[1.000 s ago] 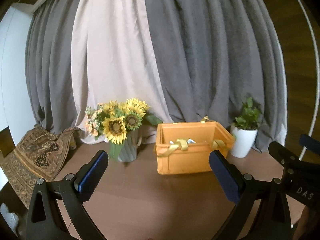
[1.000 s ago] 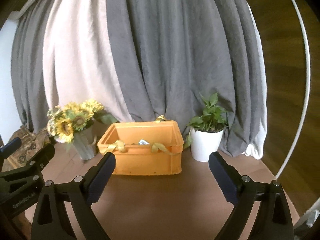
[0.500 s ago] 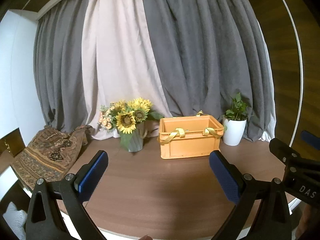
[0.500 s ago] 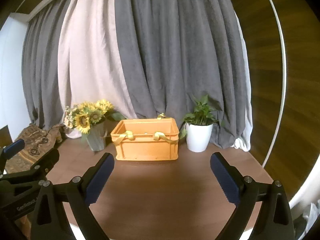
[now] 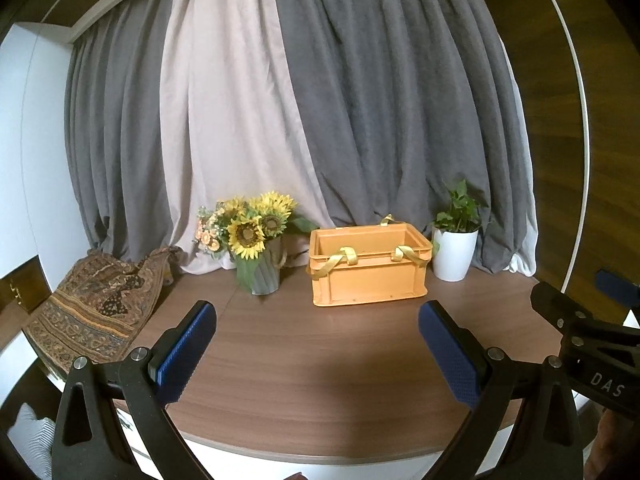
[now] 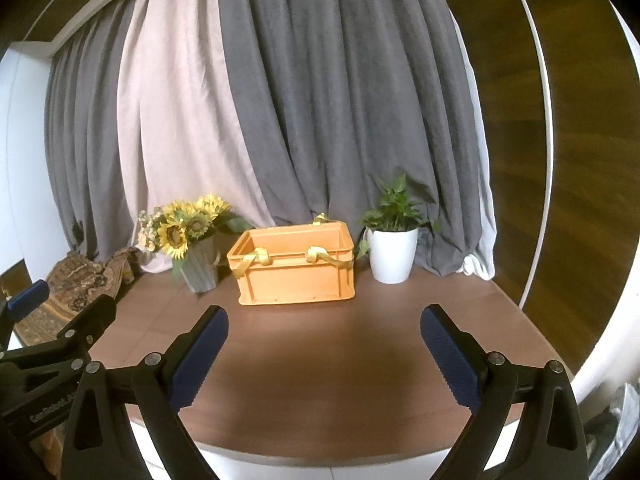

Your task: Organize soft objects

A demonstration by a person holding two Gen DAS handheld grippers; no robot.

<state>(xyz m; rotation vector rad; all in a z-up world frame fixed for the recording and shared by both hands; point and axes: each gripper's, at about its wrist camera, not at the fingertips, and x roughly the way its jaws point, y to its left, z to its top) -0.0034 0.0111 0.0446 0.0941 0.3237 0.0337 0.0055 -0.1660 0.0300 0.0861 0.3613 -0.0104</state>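
Both grippers, left gripper (image 5: 316,344) and right gripper (image 6: 324,340), hover spread and empty before the orange crate (image 5: 368,268); tucking draped yellow straps (image 5: 338,260) inside looks wise.

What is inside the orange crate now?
From here the orange crate shows only its bare inner back wall and yellow ribbons over the rim. Its front wall hides the bottom.

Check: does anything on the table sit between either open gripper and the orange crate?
Nothing visible does. Bare tabletop runs from the left gripper and right gripper to the orange crate; vase and plant pot flank it.
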